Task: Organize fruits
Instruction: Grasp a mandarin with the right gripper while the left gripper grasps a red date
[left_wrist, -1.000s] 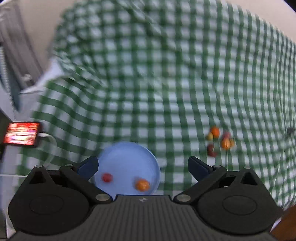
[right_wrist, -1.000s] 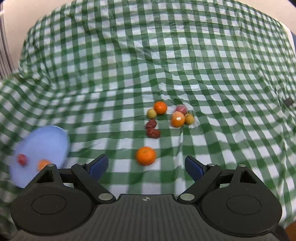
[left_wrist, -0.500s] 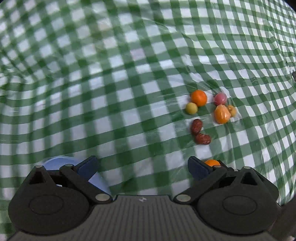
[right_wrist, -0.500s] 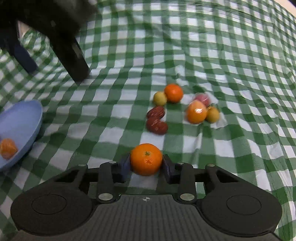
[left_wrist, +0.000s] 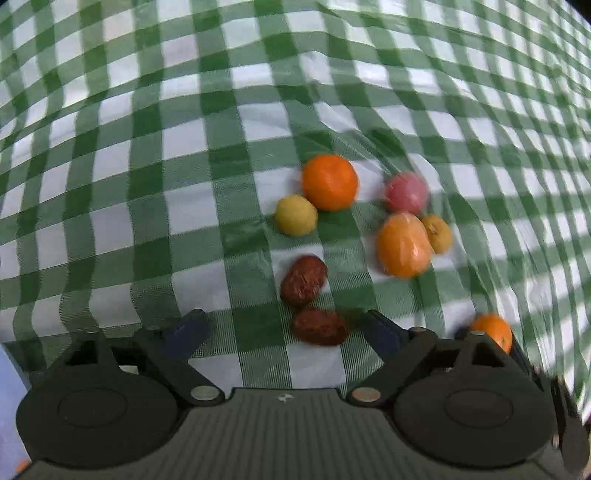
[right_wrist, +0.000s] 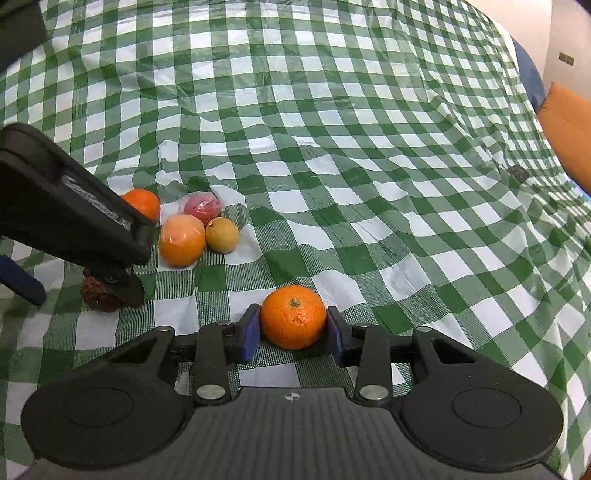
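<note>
My right gripper (right_wrist: 291, 330) is shut on an orange mandarin (right_wrist: 293, 316), just above the checked cloth. It also shows in the left wrist view (left_wrist: 493, 330). My left gripper (left_wrist: 282, 330) is open and empty, low over two dark red dates (left_wrist: 319, 326), one between its fingers, the other (left_wrist: 303, 280) just ahead. Beyond lie a yellow fruit (left_wrist: 296, 215), an orange (left_wrist: 330, 182), a pink fruit (left_wrist: 406, 192), a wrapped orange fruit (left_wrist: 403, 244) and a small yellow-brown fruit (left_wrist: 437, 233). In the right wrist view the left gripper body (right_wrist: 70, 218) hides part of the pile.
A green and white checked cloth (right_wrist: 332, 129) under clear plastic covers the table. The blue plate's rim (left_wrist: 9, 413) shows at the far left of the left wrist view. An orange cushion (right_wrist: 570, 136) is at the far right edge.
My left gripper has moved forward and down to the dates. My right gripper stays shut on the mandarin and has shifted right, so the plate has left its view.
</note>
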